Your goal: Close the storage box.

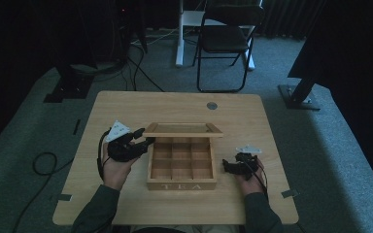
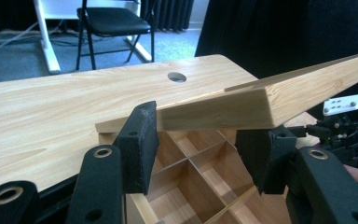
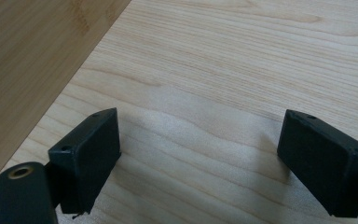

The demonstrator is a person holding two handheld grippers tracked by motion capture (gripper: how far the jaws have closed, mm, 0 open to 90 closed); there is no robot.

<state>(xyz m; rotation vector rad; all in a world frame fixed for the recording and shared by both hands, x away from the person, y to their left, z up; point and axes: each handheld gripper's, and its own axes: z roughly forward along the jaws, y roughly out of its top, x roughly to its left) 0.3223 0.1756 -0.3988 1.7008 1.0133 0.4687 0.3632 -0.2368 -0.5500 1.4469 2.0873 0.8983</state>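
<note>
While its hinged lid (image 1: pixel 182 129) stands raised partway over the back edge, the wooden tea box (image 1: pixel 181 183) sits near the middle of the table (image 1: pixel 126 104), its front wall lettered TEA and facing the person. Inside, thin dividers split it into small square compartments (image 1: pixel 180 159), and those that can be seen hold nothing. In the left gripper view the lid (image 2: pixel 261 100) slants upward to the right, its light wooden edge passing between the two black jaws; the left pad (image 2: pixel 140 144) lies against the lid's near corner, while the right one sits just under the lid's lower edge, so the jaws stand spread about the lid rather than pinching it tight. The left gripper (image 1: pixel 138 141) is at the box's left rear corner in the high view, carried in the person's left hand (image 1: pixel 116 170). On the other side of the box, apart from it, the right gripper (image 1: pixel 233 166) rests low over the table in the right hand (image 1: pixel 248 182). Its own view shows the jaws spread wide over bare wood with nothing between them (image 3: pixel 198 158), and the box's side wall (image 3: pixel 32 60) running along the left. Farther back, a round hole (image 1: pixel 212 105) marks the tabletop, and a black folding chair (image 1: pixel 226 41) stands on the grey carpet beyond it.
</note>
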